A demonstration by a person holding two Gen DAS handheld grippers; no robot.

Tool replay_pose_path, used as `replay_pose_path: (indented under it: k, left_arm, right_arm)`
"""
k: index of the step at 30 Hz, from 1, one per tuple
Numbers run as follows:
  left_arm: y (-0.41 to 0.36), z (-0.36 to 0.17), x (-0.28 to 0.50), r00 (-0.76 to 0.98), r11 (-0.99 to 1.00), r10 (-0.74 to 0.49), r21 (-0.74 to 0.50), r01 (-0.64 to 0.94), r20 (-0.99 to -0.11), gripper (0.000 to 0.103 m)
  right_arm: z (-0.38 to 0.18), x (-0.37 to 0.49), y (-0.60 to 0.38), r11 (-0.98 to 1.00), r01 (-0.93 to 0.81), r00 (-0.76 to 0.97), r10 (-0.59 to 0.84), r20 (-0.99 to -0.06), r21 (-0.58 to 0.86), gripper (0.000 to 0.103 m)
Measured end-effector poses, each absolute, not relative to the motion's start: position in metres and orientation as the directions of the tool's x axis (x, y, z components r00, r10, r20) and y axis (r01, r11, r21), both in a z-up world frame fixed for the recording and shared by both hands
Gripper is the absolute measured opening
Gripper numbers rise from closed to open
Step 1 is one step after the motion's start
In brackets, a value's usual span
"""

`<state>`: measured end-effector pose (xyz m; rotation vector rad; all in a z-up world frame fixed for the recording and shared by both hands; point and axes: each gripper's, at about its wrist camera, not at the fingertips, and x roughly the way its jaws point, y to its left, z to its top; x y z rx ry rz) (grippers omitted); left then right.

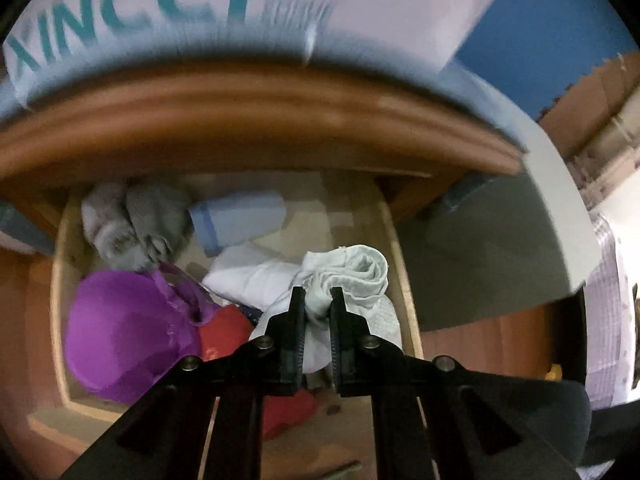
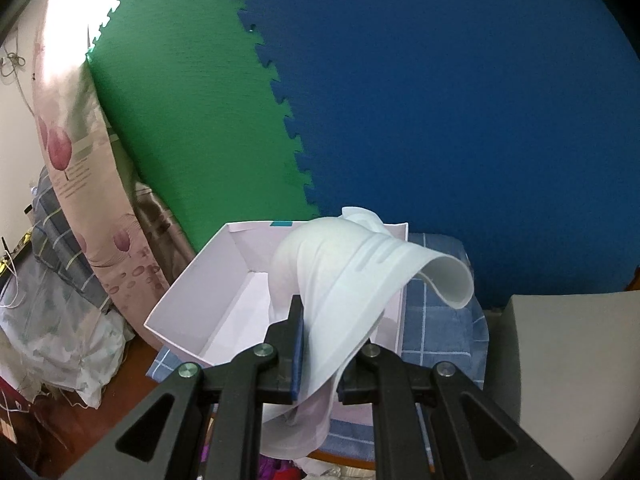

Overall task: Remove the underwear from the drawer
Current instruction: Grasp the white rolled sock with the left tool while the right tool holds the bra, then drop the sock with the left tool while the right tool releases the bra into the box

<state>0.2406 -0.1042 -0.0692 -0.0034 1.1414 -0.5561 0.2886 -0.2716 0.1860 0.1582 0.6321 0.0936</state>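
In the open drawer (image 1: 60, 280), the left tool (image 1: 318, 294) is clamped on a crumpled pale garment (image 1: 352, 276), probably underwear. The right tool (image 2: 320, 312) pinches a smooth white underwear piece (image 2: 352, 276) above a white box (image 2: 208, 280).

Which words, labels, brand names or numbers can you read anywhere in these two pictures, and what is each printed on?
"XINCCI": large teal letters on the white cardboard box above the open wooden drawer, left wrist view; the first letter is cut off and blurred, so the reading is uncertain.
Small teal print right of those letters: too blurred to read.
Small print on the pink floral curtain, right wrist view: too small to read.
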Motion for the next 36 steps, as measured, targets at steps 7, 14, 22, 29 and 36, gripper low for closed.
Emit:
replay_pose_path:
  k: [7, 14, 22, 29, 36]
  left_arm:
    - [-0.069, -0.008, 0.223, 0.338, 0.848, -0.461, -0.296, 0.440, -0.820, 0.009]
    - [-0.032, 0.085, 0.223, 0.413, 0.841, -0.509, -0.334, 0.426, -0.755, 0.009]
    - [-0.013, 0.200, 0.279, 0.606, 0.892, -0.438, -0.233, 0.388, -0.664, 0.009]
    - [-0.051, 0.191, 0.358, 0.645, 0.945, -0.277, -0.082, 0.316, -0.712, 0.009]
    - [-0.070, 0.127, 0.421, 0.541, 0.968, -0.204, -0.088, 0.234, -0.816, 0.009]
  right_arm:
    - [0.178, 0.306, -0.283, 0.980, -0.004, 0.800, 0.121, -0.588, 0.197, 0.011]
    - [0.172, 0.317, -0.288, 0.978, 0.014, 0.788, 0.117, -0.605, 0.207, 0.011]
    - [0.161, 0.330, -0.277, 0.983, -0.018, 0.761, 0.131, -0.635, 0.181, 0.011]
    - [0.143, 0.345, -0.263, 0.991, -0.029, 0.729, 0.112, -0.675, 0.132, 0.011]
    - [0.110, 0.372, -0.257, 0.995, -0.029, 0.660, 0.089, -0.746, 0.093, 0.012]
